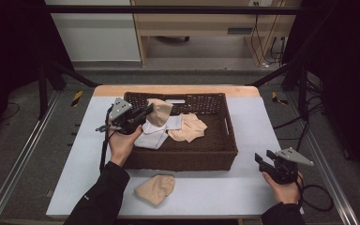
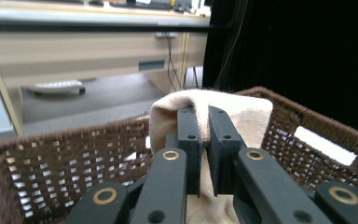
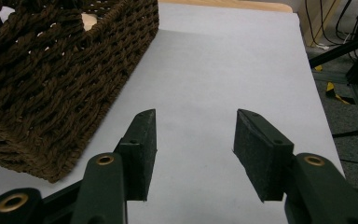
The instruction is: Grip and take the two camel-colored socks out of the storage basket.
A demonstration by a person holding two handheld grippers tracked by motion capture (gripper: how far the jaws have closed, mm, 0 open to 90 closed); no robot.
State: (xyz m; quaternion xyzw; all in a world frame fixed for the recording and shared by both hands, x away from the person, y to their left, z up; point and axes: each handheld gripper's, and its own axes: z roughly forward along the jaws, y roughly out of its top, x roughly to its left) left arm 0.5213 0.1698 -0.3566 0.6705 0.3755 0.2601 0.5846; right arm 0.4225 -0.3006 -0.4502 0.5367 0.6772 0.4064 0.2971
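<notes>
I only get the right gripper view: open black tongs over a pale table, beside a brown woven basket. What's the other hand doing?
Observer: The left tongs are shut on a beige fabric piece, held above the brown woven basket.
Operator: Is anything lying inside the basket?
Observer: Yes, a white cloth and a second beige fabric piece.
Operator: And outside it?
Observer: A third beige fabric piece lies on the pale table, in front of the basket's near wall.
</notes>
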